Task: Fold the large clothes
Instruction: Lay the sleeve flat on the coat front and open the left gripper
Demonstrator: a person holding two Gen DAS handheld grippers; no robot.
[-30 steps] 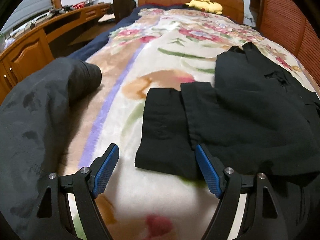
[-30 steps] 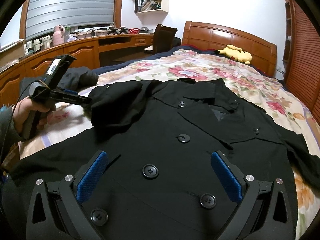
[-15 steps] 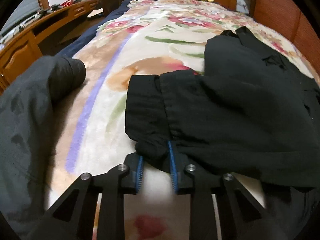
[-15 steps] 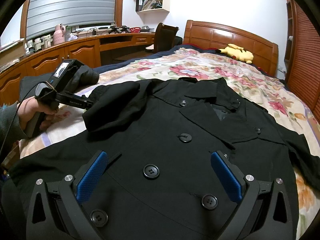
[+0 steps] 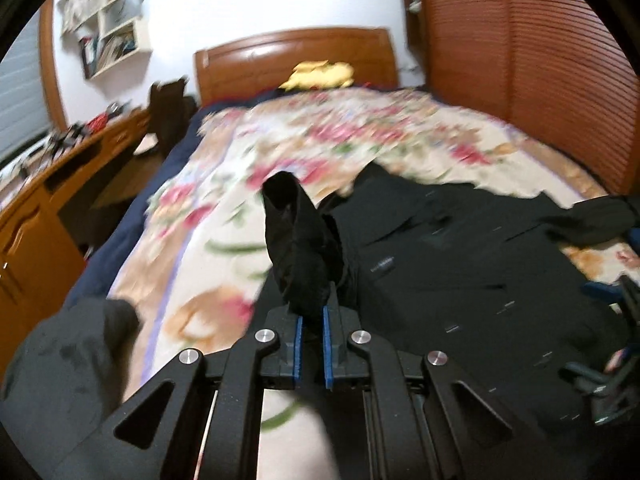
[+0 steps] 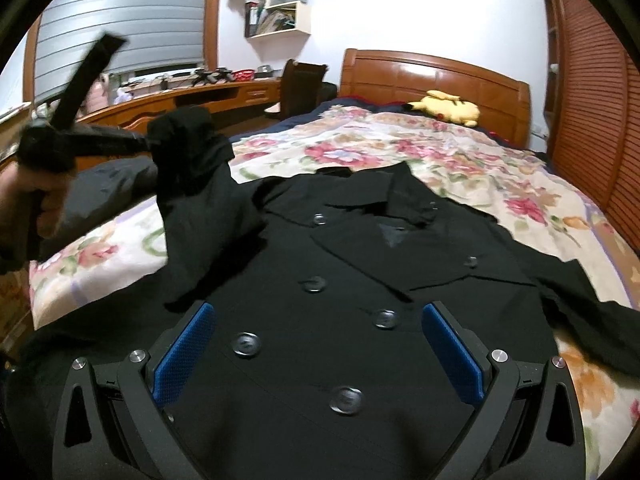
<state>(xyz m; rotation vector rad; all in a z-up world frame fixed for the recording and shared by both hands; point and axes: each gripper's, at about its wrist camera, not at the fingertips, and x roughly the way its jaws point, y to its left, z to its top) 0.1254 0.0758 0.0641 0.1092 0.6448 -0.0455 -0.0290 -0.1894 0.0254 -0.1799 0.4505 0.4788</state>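
Note:
A black double-breasted coat (image 6: 360,272) lies face up on the floral bedspread (image 6: 420,152). My left gripper (image 5: 313,316) has its jaws closing on the coat's left sleeve (image 5: 298,240), and the blue pads pinch the cuff. The sleeve is lifted off the bed and stands up in front of the camera. In the right wrist view a hand holds the left gripper (image 6: 148,142) high at the left, with the sleeve (image 6: 192,168) hanging from it. My right gripper (image 6: 316,344) is open just above the coat's buttoned front, with nothing held.
A grey garment (image 5: 68,360) lies bunched on the bed's left side. A yellow plush toy (image 6: 448,106) sits by the wooden headboard (image 6: 432,76). A wooden desk (image 5: 40,208) runs along the left and slatted wardrobe doors (image 5: 540,80) along the right.
The left gripper went from open to shut on the sleeve cuff, then rose and carried the sleeve up off the bed. The right gripper stayed open over the coat.

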